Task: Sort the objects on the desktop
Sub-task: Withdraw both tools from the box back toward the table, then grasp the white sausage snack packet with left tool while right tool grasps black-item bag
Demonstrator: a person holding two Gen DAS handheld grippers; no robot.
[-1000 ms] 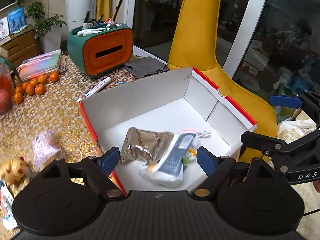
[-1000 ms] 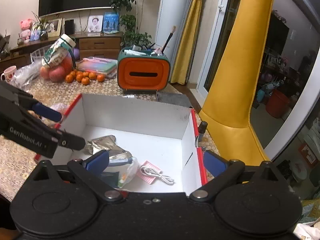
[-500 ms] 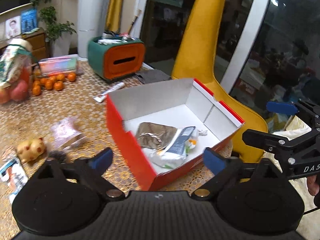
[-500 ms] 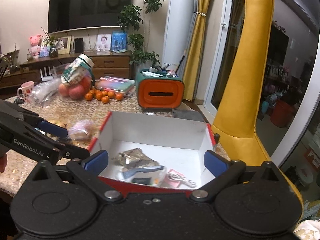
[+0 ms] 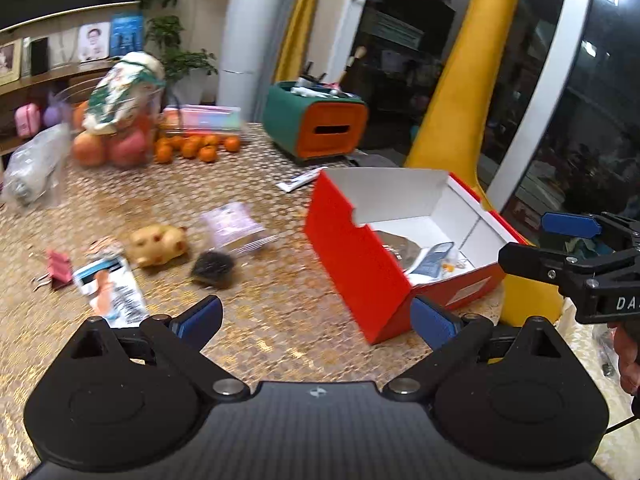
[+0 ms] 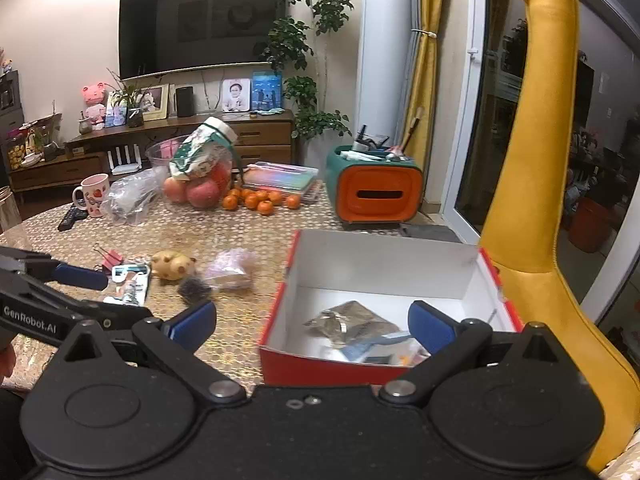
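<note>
Inside red box (image 6: 320, 368), foil packet (image 6: 352, 322) among small packets (image 6: 376, 350)

In the left wrist view the far side of the surface (image 5: 120, 208) is smeared by motion blur: the fruit pile (image 5: 108, 148) and the clear bag (image 5: 32, 168) lose their outlines, and the print on the small packet (image 5: 110, 290) cannot be read. The red box (image 5: 356, 256) hides most of its contents behind its near wall (only a foil pouch (image 5: 396, 246) edge shows). In the right wrist view the right tool (image 6: 312, 322) covers the box's front corner, and the left tool (image 6: 60, 292) is cut off at the left edge.
</note>
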